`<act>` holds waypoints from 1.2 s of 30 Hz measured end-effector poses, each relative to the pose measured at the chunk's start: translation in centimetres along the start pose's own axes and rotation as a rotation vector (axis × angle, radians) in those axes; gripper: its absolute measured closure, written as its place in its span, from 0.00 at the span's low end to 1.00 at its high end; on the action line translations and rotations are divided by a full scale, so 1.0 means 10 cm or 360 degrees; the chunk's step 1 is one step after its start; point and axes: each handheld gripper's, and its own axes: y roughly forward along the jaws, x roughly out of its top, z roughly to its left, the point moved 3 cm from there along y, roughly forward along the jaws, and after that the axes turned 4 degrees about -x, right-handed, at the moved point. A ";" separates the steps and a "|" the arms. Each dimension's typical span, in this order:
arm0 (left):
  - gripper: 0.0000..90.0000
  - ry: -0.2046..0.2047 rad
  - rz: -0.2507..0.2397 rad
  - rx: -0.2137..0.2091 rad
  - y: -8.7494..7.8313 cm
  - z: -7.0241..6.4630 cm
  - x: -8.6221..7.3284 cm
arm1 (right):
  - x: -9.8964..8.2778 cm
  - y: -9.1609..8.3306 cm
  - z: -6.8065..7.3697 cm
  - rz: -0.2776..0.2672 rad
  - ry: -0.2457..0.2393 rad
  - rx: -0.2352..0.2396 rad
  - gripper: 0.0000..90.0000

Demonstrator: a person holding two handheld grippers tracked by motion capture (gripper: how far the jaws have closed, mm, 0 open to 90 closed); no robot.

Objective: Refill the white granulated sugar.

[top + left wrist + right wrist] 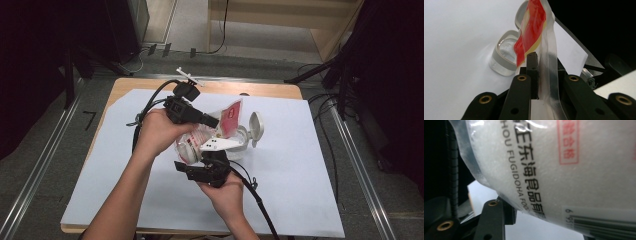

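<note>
Mid-desk (300, 200): left tool (538, 75) pinching clear bag (534, 30) top strip; right tool (202, 167) clamped on bag's white-filled body; open-lidded clear jar (247, 135) just beside.

Red-and-clear plastic bag (227, 122) above white paper sheet (300, 165); clear open-lidded plastic jar (247, 134) at its 3 o'clock, touching.

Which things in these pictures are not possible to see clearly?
- High view: the bag bottom, hidden by the left gripper and hand.
- Right gripper view: barcode digits, cut by the edge.
- Left gripper view: the container contents, too unclear.
</note>
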 end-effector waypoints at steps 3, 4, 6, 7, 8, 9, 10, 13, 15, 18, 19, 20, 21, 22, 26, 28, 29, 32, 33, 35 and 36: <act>0.93 0.0006 0.0012 -0.0008 0.00 0.03 0.02 | 0.02 0.01 -0.01 0.0007 0.0020 -0.0009 0.61; 0.93 0.0020 0.0020 -0.0001 0.00 0.04 0.02 | 0.03 0.01 -0.01 0.0012 0.0022 -0.0016 0.61; 0.94 0.0061 0.0038 0.0020 0.00 0.04 0.03 | 0.04 0.01 0.00 0.0034 0.0024 -0.0025 0.61; 0.95 0.0077 0.0052 0.0031 -0.01 0.04 0.03 | 0.05 0.01 0.01 0.0040 0.0032 -0.0029 0.61; 0.95 0.0071 0.0052 0.0026 0.00 0.04 0.04 | 0.06 0.01 0.01 0.0047 0.0031 -0.0035 0.61; 0.95 0.0067 0.0043 0.0018 0.00 0.04 0.04 | 0.06 0.01 0.01 0.0043 0.0033 -0.0039 0.61; 0.96 0.0069 0.0058 0.0019 0.00 0.05 0.04 | 0.06 0.02 0.01 0.0041 0.0035 -0.0047 0.61; 0.97 0.0070 0.0032 0.0027 0.01 0.06 0.05 | 0.07 0.03 0.01 0.0043 0.0039 -0.0066 0.61; 0.97 0.0079 0.0041 0.0027 0.01 0.07 0.06 | 0.08 0.02 0.01 0.0039 0.0053 -0.0068 0.61; 0.97 0.0059 0.0045 0.0023 0.02 0.07 0.07 | 0.09 0.02 0.01 0.0032 0.0053 -0.0073 0.61; 0.97 0.0060 0.0045 0.0024 0.02 0.06 0.07 | 0.09 0.02 0.01 0.0028 0.0050 -0.0077 0.61; 0.97 0.0055 0.0051 0.0019 0.02 0.07 0.07 | 0.09 0.03 0.02 0.0022 0.0051 -0.0080 0.61; 0.97 0.0032 0.0046 0.0006 0.03 0.06 0.08 | 0.08 0.03 0.02 0.0011 0.0054 -0.0083 0.61; 0.97 0.0011 0.0055 -0.0005 0.03 0.07 0.07 | 0.08 0.03 0.02 0.0006 0.0051 -0.0087 0.61; 0.97 -0.0033 0.0108 -0.0023 0.04 0.09 0.10 | 0.06 0.03 0.01 -0.0010 0.0047 -0.0103 0.61; 0.98 -0.0031 0.0154 -0.0007 0.04 0.08 0.13 | 0.06 0.03 0.02 -0.0013 0.0047 -0.0111 0.61; 0.98 -0.0028 0.0183 0.0000 0.04 0.08 0.14 | 0.07 0.02 0.02 -0.0017 0.0049 -0.0109 0.61; 1.00 0.0014 0.0245 0.0060 0.06 0.04 0.20 | 0.08 0.01 0.02 -0.0041 0.0061 -0.0107 0.61; 1.00 0.0025 0.0258 0.0080 0.07 0.02 0.23 | 0.09 0.00 0.02 -0.0045 0.0064 -0.0101 0.61; 1.00 0.0028 0.0267 0.0090 0.09 0.01 0.26 | 0.10 -0.02 0.01 -0.0057 0.0062 -0.0095 0.61; 1.00 0.0025 0.0277 0.0098 0.10 0.00 0.27 | 0.10 -0.02 0.01 -0.0063 0.0060 -0.0094 0.61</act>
